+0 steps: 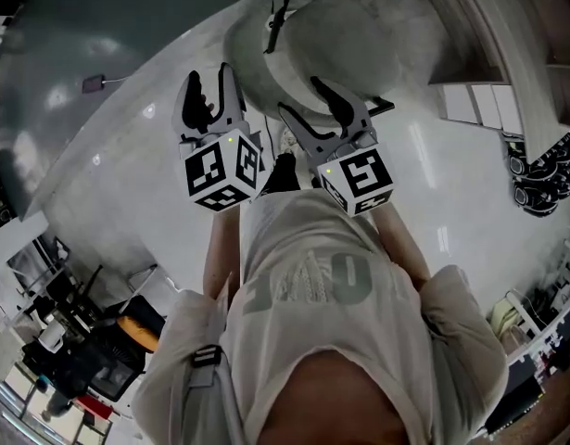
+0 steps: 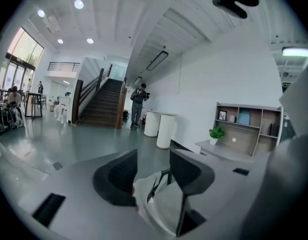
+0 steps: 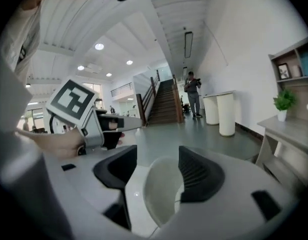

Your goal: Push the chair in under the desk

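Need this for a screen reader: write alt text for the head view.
Seen from above, a person holds the left gripper and the right gripper, both open, close to a pale chair on a glossy light floor.

I see a bright hall lit by round ceiling lamps (image 2: 79, 4) and tall windows (image 2: 21, 51) at upper left; floor (image 1: 127, 184) glare, bent edges, dark corners, soft foreground.

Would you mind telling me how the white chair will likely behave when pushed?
The chair has a moulded shell, so it probably stays stiff. It looks smooth and rounded, so an off-centre push may slip. The floor is glossy, so it likely slides easily; its feet are hidden.
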{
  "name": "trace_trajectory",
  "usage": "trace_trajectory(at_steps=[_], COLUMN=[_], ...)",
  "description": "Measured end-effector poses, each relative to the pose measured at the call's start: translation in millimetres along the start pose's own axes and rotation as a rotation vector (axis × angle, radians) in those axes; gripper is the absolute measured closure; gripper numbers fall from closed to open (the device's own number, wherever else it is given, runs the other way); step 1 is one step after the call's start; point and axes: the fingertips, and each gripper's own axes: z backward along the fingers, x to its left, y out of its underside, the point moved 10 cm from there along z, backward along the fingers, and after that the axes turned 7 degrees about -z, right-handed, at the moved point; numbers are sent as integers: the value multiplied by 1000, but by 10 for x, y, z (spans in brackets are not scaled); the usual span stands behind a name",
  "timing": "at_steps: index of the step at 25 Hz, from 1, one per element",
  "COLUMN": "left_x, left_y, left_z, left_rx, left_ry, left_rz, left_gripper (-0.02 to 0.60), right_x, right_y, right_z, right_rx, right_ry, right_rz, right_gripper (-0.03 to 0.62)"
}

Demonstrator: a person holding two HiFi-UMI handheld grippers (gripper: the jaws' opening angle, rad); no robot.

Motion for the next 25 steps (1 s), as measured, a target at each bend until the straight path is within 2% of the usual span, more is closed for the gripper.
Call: trace_trajectory(at_steps=[6, 10, 15, 23, 25], left_x=[281, 339, 341, 391, 417], left_y=[586, 891, 1231, 1466, 1501], left_z=[-418, -613, -716, -923, -948], left_rx=[262, 397, 501, 595, 619], left_ry=[52, 107, 129, 123, 116], left_rz=[156, 216, 326, 393, 394], left_gripper=[368, 368, 368, 371, 401], right_x=[140, 142, 113, 121, 122], right_y=[628, 1098, 1512, 1712, 1716], right_z=[-580, -890, -1024, -1208, -1259], right_rx=[191, 299, 407, 463, 459], right_ry=[-76, -67, -56, -90, -89], right_rz=[52, 88, 101, 142, 141], right_gripper=[344, 344, 345, 347, 355])
